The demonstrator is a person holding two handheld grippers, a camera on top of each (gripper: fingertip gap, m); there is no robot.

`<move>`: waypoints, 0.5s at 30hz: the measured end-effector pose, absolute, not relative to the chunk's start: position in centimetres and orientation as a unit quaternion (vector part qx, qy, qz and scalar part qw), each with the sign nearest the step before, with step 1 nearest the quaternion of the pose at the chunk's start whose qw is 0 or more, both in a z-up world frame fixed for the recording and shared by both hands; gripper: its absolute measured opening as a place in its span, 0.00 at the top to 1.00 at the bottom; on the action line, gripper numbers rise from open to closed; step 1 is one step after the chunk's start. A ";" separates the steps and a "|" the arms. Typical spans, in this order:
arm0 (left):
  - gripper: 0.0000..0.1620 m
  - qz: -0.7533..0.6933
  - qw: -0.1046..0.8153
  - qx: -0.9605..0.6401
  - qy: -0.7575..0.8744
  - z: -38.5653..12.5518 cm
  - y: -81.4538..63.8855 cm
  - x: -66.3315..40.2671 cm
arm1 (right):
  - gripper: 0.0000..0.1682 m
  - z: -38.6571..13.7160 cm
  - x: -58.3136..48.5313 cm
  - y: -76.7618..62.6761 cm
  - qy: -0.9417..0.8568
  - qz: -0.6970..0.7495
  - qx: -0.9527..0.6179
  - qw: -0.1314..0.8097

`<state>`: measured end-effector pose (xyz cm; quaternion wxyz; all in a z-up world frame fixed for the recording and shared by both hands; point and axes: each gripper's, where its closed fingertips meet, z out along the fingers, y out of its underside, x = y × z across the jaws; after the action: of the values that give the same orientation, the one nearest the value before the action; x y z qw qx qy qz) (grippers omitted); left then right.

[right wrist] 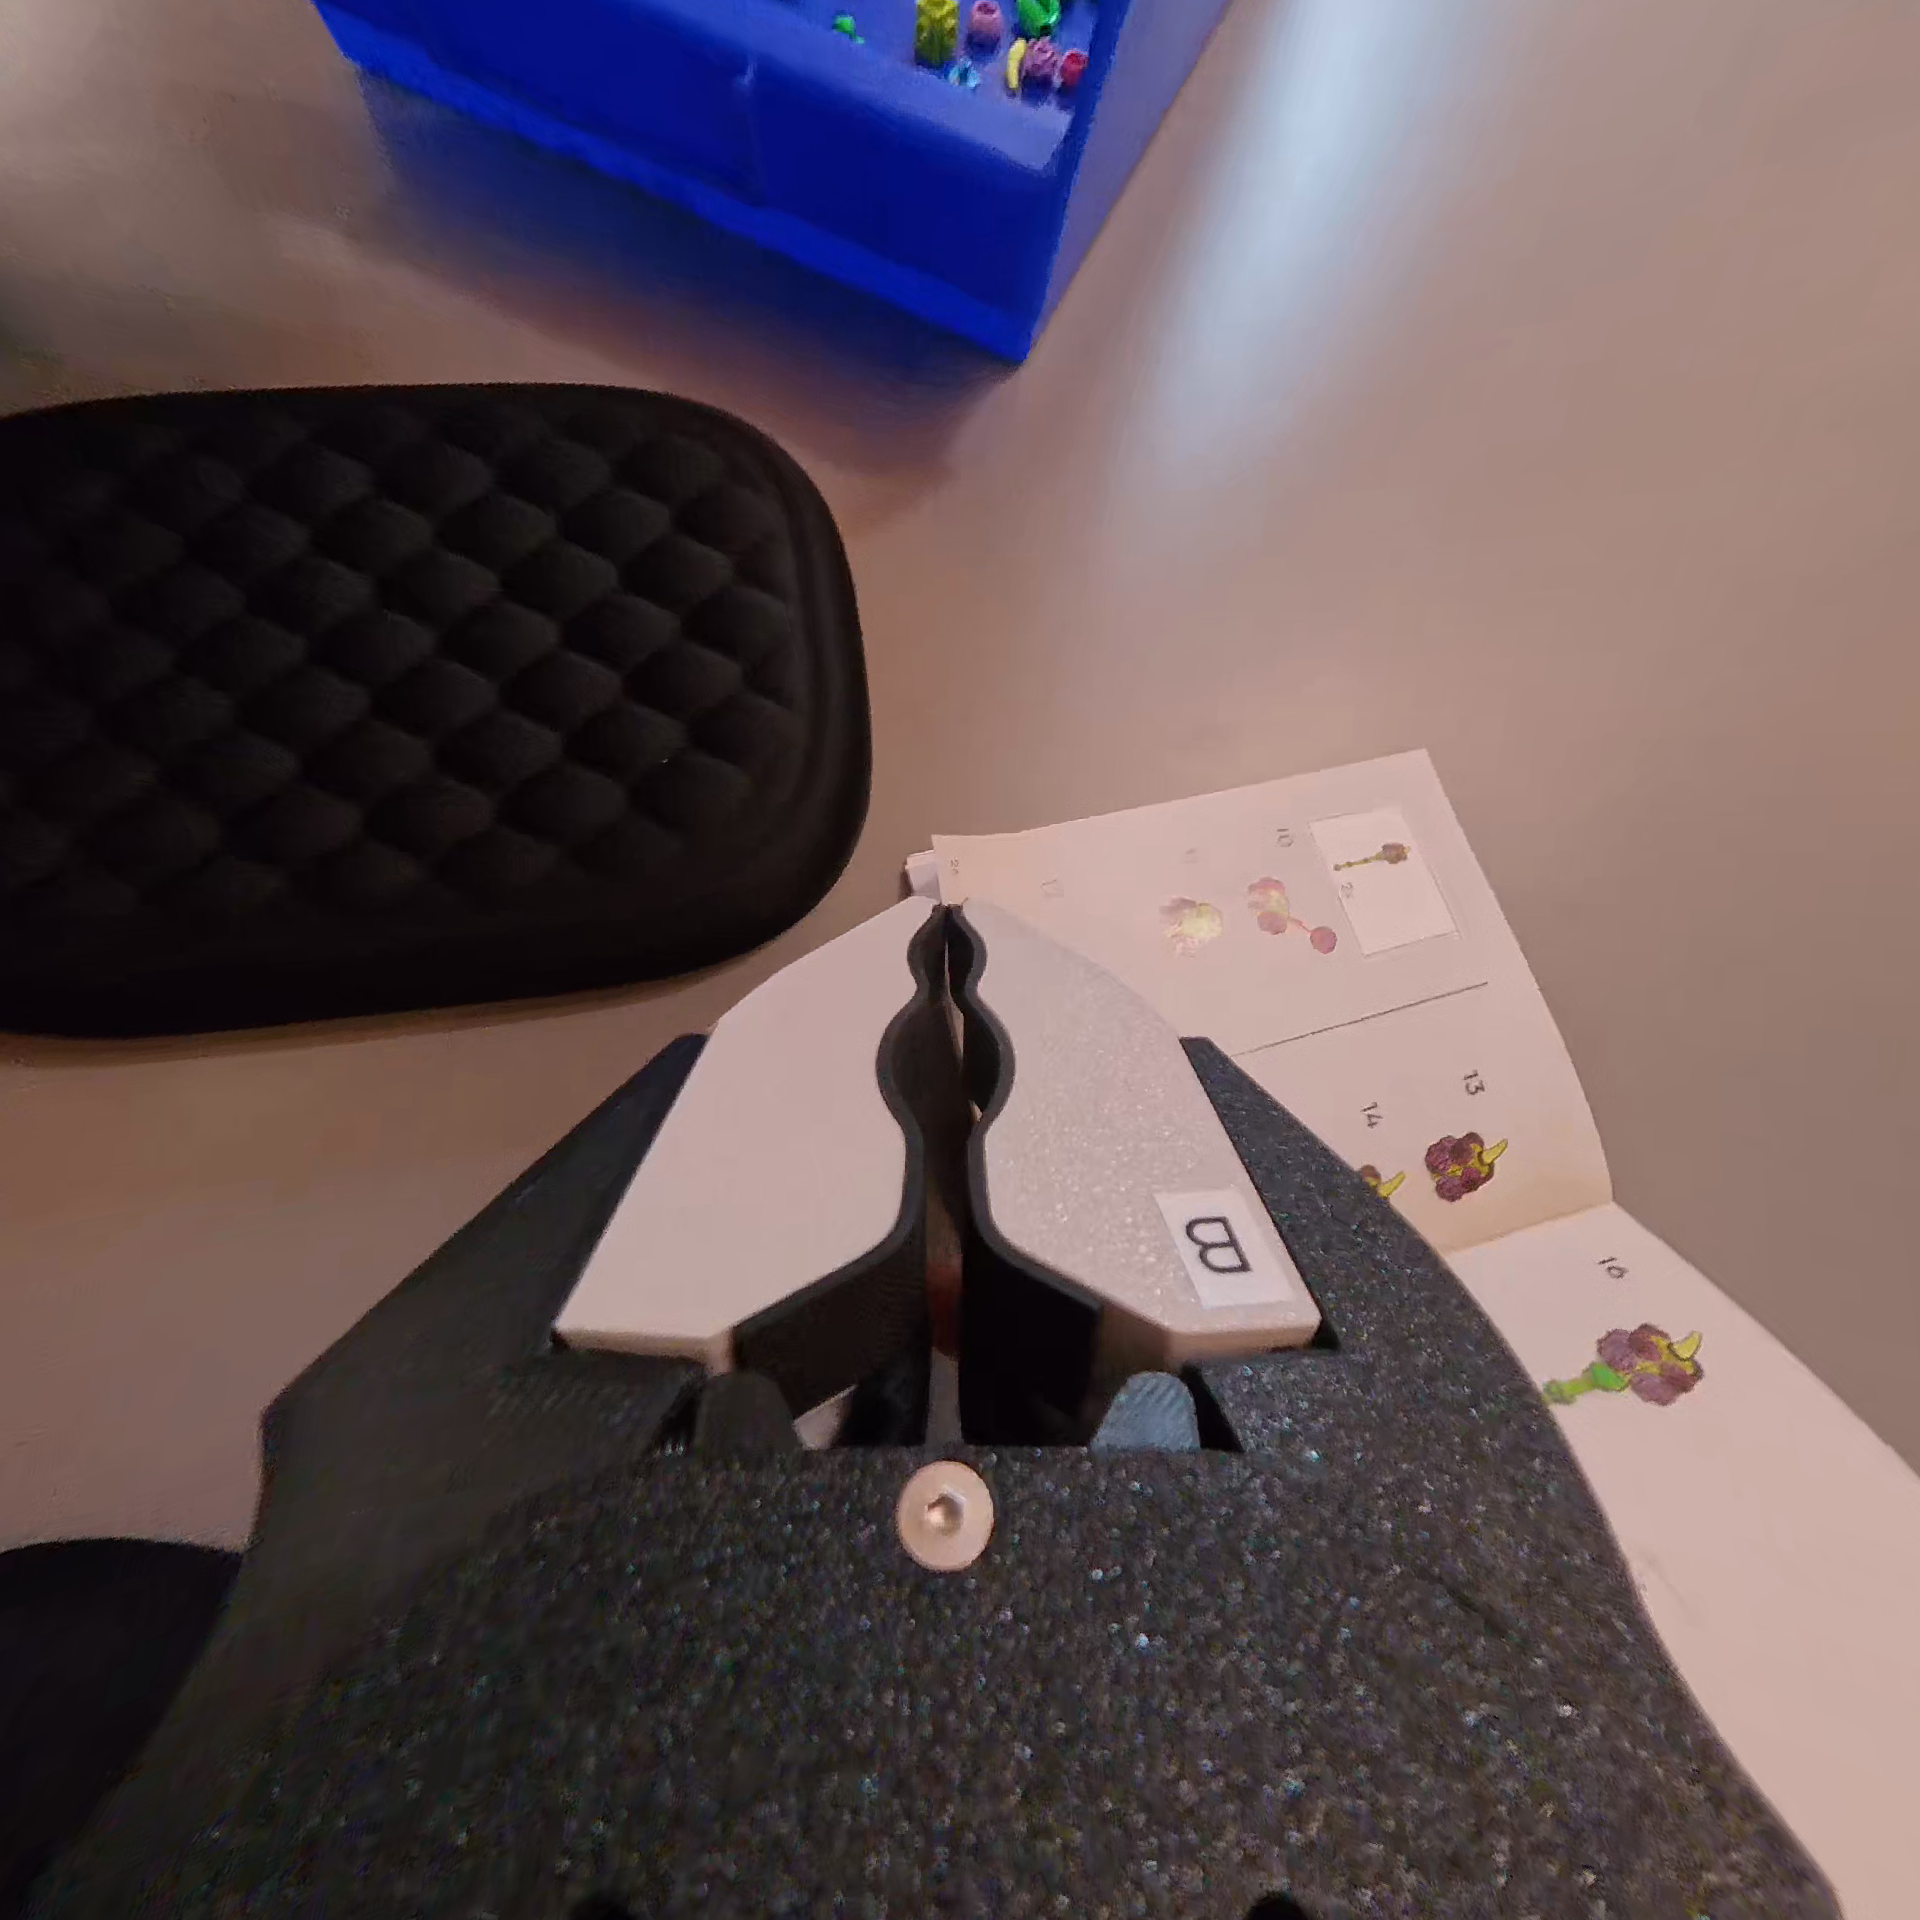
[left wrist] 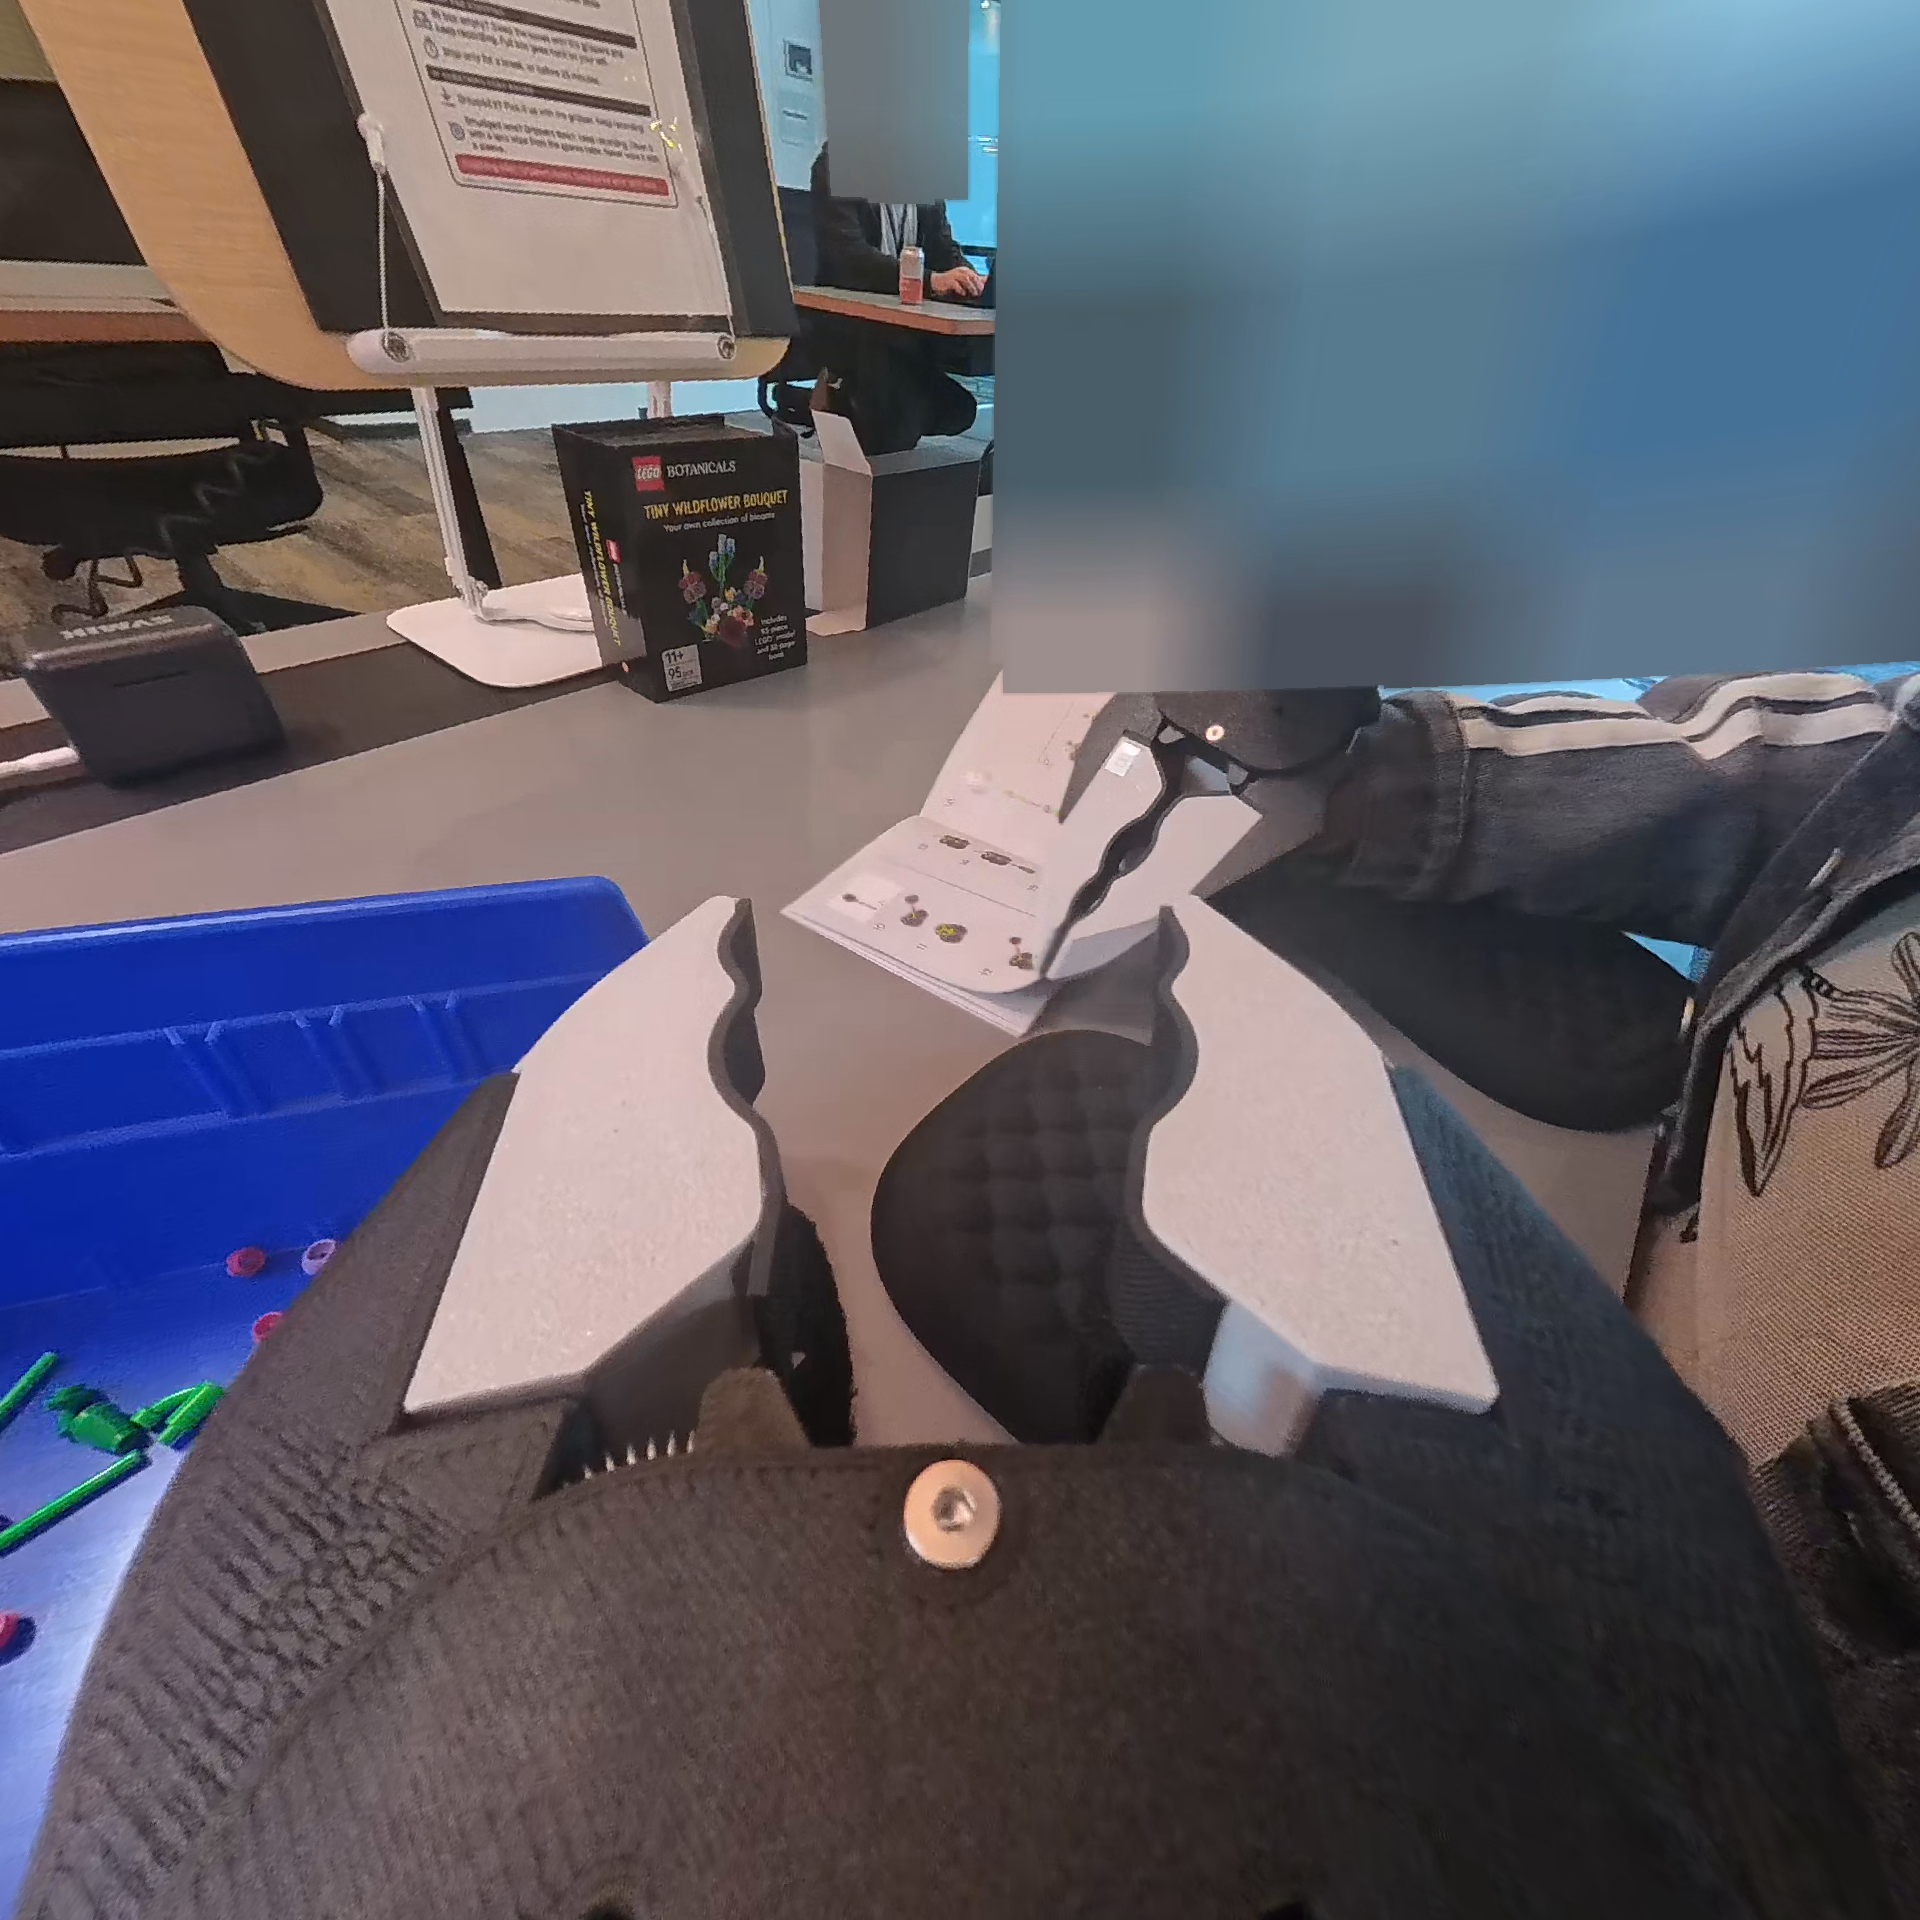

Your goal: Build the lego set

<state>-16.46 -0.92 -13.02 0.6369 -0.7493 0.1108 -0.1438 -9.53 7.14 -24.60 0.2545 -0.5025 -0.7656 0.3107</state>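
An open instruction booklet (left wrist: pixel 935 914) lies on the grey table; it also shows in the right wrist view (right wrist: pixel 1351 987). My right gripper (right wrist: pixel 948 914) is shut on the edge of one of its pages, and the left wrist view shows the gripper (left wrist: pixel 1055 961) lifting that page into a curl. My left gripper (left wrist: pixel 958 925) is open and empty, held above the table just short of the booklet. A blue bin (left wrist: pixel 312 1039) at the left holds several loose green and pink Lego pieces (left wrist: pixel 114 1423). The bin (right wrist: pixel 883 208) and its pieces (right wrist: pixel 997 42) lie far ahead in the right wrist view.
A black quilted pad (left wrist: pixel 1018 1174) (right wrist: pixel 416 707) lies between the bin and the booklet. The black Lego box (left wrist: pixel 707 561), a white document stand (left wrist: pixel 561 187) and a small black device (left wrist: pixel 156 696) stand at the table's far edge. A person's denim sleeve (left wrist: pixel 1558 810) is at the right. The grippers' ends are close to 15 centimeters from one another.
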 end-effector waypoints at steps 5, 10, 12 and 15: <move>0.55 -0.142 0.636 -0.750 0.110 -13.1 -0.9 -16.5 | 1.00 -25.2 -8.7 7.0 -0.778 0.297 -0.498 0.242; 0.55 -0.139 0.635 -0.753 0.107 -13.1 -0.9 -16.7 | 0.90 -24.9 -8.7 7.0 -0.771 0.304 -0.506 0.239; 0.55 -0.134 0.633 -0.755 0.107 -13.0 -1.0 -16.8 | 0.88 -24.3 -8.6 6.9 -0.767 0.311 -0.506 0.242; 0.55 -0.117 0.635 -0.756 0.104 -12.4 -1.5 -17.4 | 0.79 -22.7 -8.5 7.0 -0.751 0.328 -0.512 0.259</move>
<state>-17.39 -1.49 -12.39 0.6354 -0.7561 0.1045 -0.1167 -8.53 6.96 -22.67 0.2593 -0.5118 -0.7507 0.3275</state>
